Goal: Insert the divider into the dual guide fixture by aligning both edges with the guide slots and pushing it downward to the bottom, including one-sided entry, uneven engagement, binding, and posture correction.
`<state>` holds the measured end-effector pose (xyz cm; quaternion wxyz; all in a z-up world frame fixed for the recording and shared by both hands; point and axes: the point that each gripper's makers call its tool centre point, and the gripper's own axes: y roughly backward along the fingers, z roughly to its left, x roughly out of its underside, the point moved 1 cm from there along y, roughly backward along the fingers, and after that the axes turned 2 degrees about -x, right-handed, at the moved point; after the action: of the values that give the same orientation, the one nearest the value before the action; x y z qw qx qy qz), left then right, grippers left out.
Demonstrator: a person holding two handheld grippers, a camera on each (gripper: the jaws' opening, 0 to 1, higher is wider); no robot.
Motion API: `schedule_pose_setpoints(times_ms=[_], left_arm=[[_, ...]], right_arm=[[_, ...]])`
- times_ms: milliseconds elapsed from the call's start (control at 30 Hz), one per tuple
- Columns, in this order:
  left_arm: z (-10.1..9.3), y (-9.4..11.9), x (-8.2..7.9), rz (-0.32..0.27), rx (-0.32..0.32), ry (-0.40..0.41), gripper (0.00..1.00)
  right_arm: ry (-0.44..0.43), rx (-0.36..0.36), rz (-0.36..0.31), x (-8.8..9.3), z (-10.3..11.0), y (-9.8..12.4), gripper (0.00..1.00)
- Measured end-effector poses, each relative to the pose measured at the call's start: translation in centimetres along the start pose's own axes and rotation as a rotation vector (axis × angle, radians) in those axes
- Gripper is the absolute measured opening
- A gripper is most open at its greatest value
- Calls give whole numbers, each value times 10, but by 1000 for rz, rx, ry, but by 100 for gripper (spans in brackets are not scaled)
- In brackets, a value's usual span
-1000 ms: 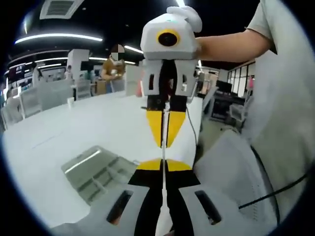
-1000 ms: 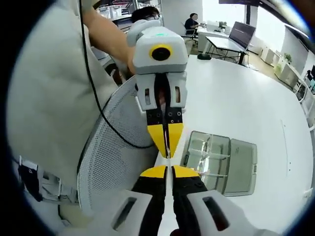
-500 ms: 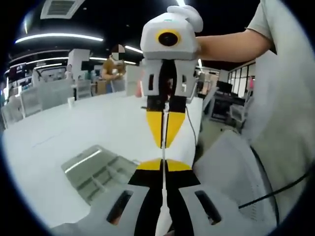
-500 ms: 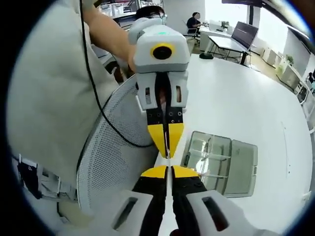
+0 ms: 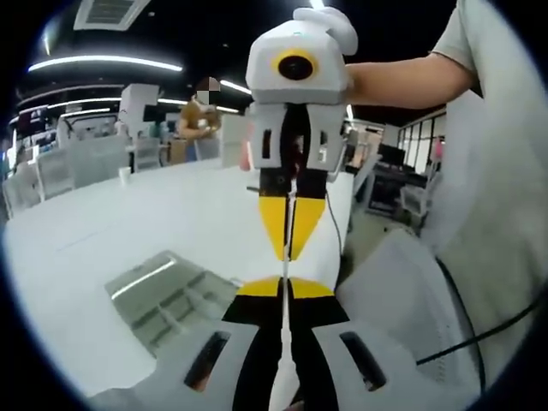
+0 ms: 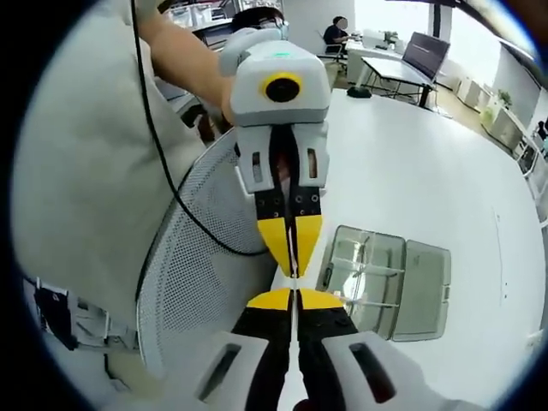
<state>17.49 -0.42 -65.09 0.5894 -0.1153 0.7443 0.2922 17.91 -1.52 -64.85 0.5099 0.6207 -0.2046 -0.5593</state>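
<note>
A thin clear divider (image 5: 284, 267) shows edge-on as a pale line held in the air between two grippers that face each other tip to tip. My left gripper (image 5: 283, 288) is shut on one edge. The right gripper (image 5: 287, 252) comes down from the top of the left gripper view, shut on the opposite edge. In the right gripper view my right gripper (image 6: 294, 298) clamps the divider (image 6: 293, 282), and the left gripper (image 6: 291, 270) meets it from above. The clear guide fixture (image 5: 167, 300) (image 6: 385, 282) lies on the white table (image 5: 128, 223), below and beside the held divider.
A grey mesh chair (image 6: 205, 282) (image 5: 402, 291) stands at the table's edge under the grippers. The person's torso (image 6: 86, 171) and a black cable (image 6: 184, 210) are close behind. Desks, chairs and other people are far off in the room.
Both grippers keep their hold on the divider. The views have only drifted a little, and the fixture has stayed where it was.
</note>
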Motion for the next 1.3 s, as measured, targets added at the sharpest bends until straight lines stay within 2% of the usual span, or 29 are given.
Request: schedule_pose_setpoints(times_ms=[433, 567, 800, 1033, 1100, 1233, 1300], left_arm=[[6, 2, 4, 20, -25, 4, 0], [8, 3, 6, 25, -41, 32, 0], [8, 4, 9, 46, -56, 3, 0], [18, 10, 11, 39, -116, 53, 3], [23, 12, 12, 39, -140, 63, 8], [29, 18, 10, 28, -170, 67, 10], [31, 20, 10, 30, -182, 74, 11]], right_arm=[[1, 9, 25, -5, -6, -4, 0], [13, 12, 36, -6, -7, -6, 0], [18, -3, 42, -9, -9, -8, 0], [26, 7, 58, -14, -15, -9, 0], [31, 9, 62, -15, -16, -8, 0], [6, 19, 68, -12, -23, -8, 0], [-59, 22, 86, -9, -25, -8, 0]])
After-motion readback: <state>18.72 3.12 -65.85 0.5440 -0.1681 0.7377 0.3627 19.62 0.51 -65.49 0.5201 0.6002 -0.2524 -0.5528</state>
